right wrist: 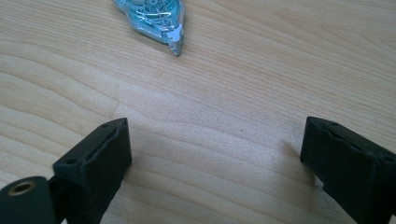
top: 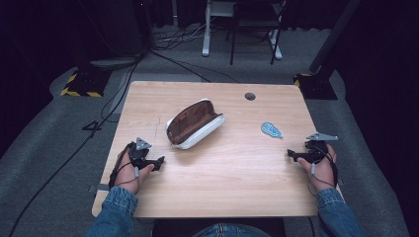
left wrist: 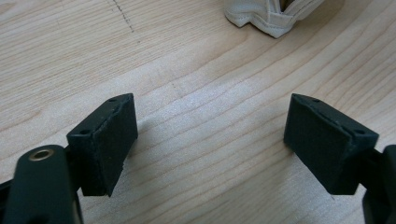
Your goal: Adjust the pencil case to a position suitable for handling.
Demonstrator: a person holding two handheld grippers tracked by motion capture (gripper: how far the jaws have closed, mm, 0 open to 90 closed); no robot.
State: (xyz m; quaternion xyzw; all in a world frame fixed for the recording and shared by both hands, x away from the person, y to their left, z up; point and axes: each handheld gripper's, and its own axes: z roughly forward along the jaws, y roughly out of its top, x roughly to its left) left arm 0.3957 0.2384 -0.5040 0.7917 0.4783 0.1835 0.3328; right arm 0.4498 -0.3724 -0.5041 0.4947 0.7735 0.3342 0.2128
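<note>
Ahead of the left gripper [top: 159,163] lies an open pencil case [top: 193,123]; a blue tape dispenser [top: 271,130] lies ahead of the right gripper [top: 291,155]. Both rest low on the table [top: 232,177], jaws spread, empty.

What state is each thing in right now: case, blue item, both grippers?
Pencil case: unzipped, gaping open, lying on its side on the table.
Blue correction-tape dispenser: flat on the table, apart from the case, untouched.
Left gripper: jaws wide open, holding nothing, low over the wood.
Right gripper: jaws wide open, holding nothing, dispenser ahead of it.
</note>
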